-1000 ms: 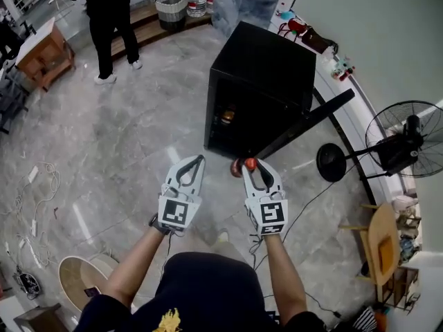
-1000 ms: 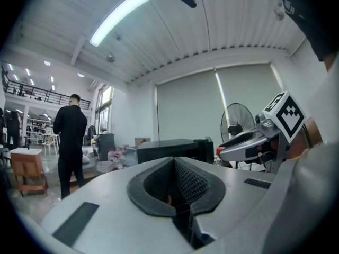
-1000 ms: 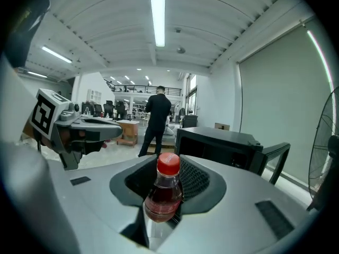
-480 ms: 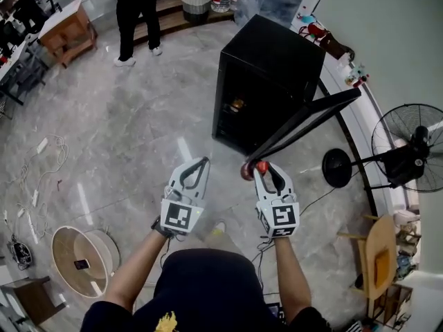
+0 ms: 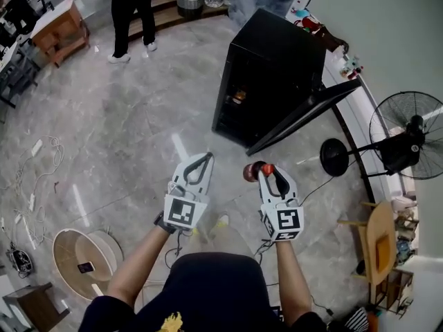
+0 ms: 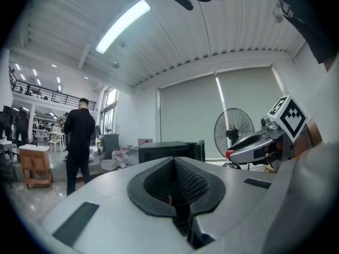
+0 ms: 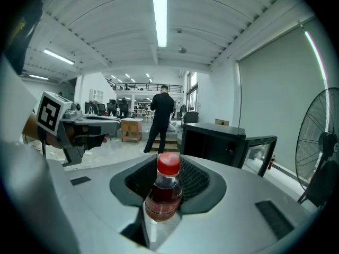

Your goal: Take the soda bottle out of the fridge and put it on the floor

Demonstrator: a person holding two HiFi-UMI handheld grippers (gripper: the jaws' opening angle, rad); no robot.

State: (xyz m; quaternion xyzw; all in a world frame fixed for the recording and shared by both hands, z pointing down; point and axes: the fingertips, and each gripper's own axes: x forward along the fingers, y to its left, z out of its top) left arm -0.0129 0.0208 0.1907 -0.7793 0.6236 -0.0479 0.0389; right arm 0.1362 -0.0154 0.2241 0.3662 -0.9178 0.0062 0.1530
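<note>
The right gripper (image 5: 268,173) was clamped on the red-capped soda bottle (image 7: 165,192) — out of the fridge (image 5: 277,68), which stood with its door open at the person's one o'clock. The left gripper (image 5: 201,160), at the right one's nine o'clock, had its jaws together — empty.

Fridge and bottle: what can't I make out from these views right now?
- Inside the fridge: head view, too dark; only a small orange glint shows.
- Base of the soda bottle: right gripper view, hidden between the jaws of the right gripper; the head view shows just its cap end.
- The floor directly under the bottle: head view, covered by the gripper and the bottle.
</note>
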